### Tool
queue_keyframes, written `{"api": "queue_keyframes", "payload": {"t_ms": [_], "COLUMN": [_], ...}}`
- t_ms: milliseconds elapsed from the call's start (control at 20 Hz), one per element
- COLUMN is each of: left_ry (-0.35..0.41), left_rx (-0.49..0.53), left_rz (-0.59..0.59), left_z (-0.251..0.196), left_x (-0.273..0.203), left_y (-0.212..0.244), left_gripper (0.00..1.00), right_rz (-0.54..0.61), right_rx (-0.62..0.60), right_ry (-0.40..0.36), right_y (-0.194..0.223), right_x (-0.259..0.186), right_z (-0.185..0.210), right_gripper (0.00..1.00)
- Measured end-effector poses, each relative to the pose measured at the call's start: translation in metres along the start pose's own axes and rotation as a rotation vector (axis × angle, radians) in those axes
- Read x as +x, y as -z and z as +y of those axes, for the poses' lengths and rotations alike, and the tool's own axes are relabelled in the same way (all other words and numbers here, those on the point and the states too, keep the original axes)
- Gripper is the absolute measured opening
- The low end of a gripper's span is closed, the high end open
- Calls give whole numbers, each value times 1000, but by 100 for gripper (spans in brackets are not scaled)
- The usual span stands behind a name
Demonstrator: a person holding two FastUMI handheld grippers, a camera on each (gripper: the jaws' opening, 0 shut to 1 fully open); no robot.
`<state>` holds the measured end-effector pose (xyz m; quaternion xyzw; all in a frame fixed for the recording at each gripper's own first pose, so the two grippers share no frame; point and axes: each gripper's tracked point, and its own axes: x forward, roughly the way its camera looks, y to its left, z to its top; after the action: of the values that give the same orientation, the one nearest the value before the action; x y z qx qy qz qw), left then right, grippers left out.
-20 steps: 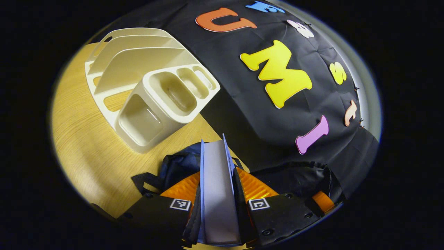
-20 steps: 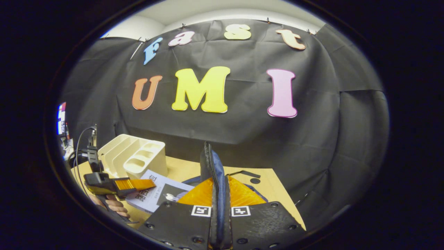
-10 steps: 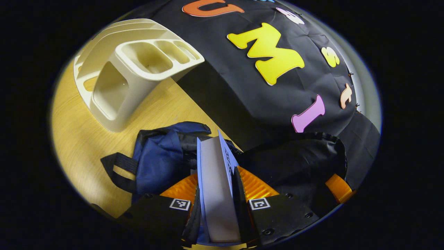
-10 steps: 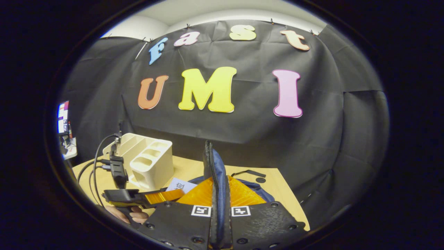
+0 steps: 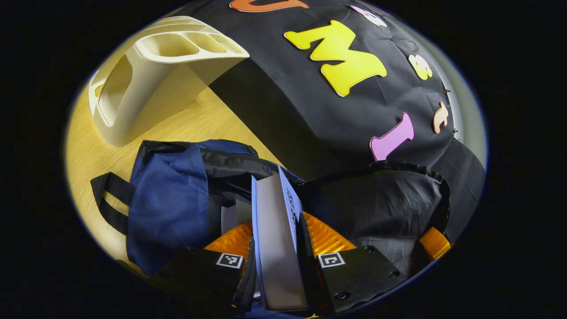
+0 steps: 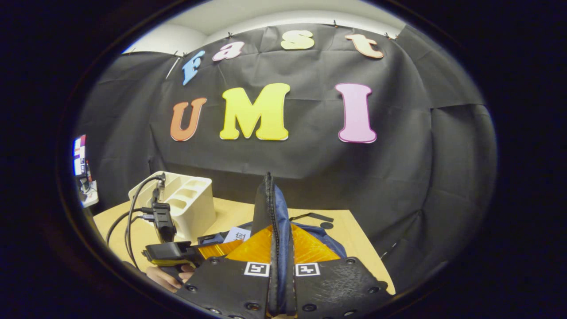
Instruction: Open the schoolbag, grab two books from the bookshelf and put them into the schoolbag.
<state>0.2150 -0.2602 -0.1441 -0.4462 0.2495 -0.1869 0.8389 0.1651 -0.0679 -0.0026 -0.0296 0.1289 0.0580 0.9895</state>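
The left gripper (image 5: 277, 248) is clamped on a blue-covered book (image 5: 277, 230), held edge-up over the mouth of the navy schoolbag (image 5: 172, 199) — a second book (image 5: 234, 215) sits inside, at about 10 o'clock from the held one. The right gripper (image 6: 279, 270) pinches the schoolbag's zippered edge (image 6: 271, 212) and holds it upright (opening spread wide). The cream bookshelf (image 5: 146, 71) stands on the wooden table (image 5: 190, 119) at 11 o'clock, apart from the bag.

left gripper (image 5: 277, 239) jaws are clamping a book (image 5: 277, 230); right gripper (image 6: 280, 252) jaws are pinching the schoolbag (image 6: 272, 212) edge.
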Motion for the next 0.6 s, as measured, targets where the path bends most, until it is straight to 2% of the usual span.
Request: {"api": "queue_keyframes", "payload": {"t_ms": [50,300,350,400,450,600], "left_ry": [1,-19,-27,-46,-77,-158], "left_rx": [-5,-65,-58,-40,-7,142], "left_rz": [-9,-63,-76,-79,-80,-28], "left_z": [-1,5,4,3,4,9], "left_x": [2,9,8,7,8,4], "left_y": [4,19,21,19,20,20], "left_gripper": [47,49,53,54,57,69], "right_rz": [3,47,60,65,64,66], "right_rx": [1,44,57,66,74,74], "right_ry": [-2,-19,-20,-22,-29,-34], "right_y": [3,27,31,34,34,37], "right_x": [0,7,8,9,8,6], "right_z": [-3,-18,-21,-22,-23,-25], "right_gripper": [6,7,7,5,7,5]}}
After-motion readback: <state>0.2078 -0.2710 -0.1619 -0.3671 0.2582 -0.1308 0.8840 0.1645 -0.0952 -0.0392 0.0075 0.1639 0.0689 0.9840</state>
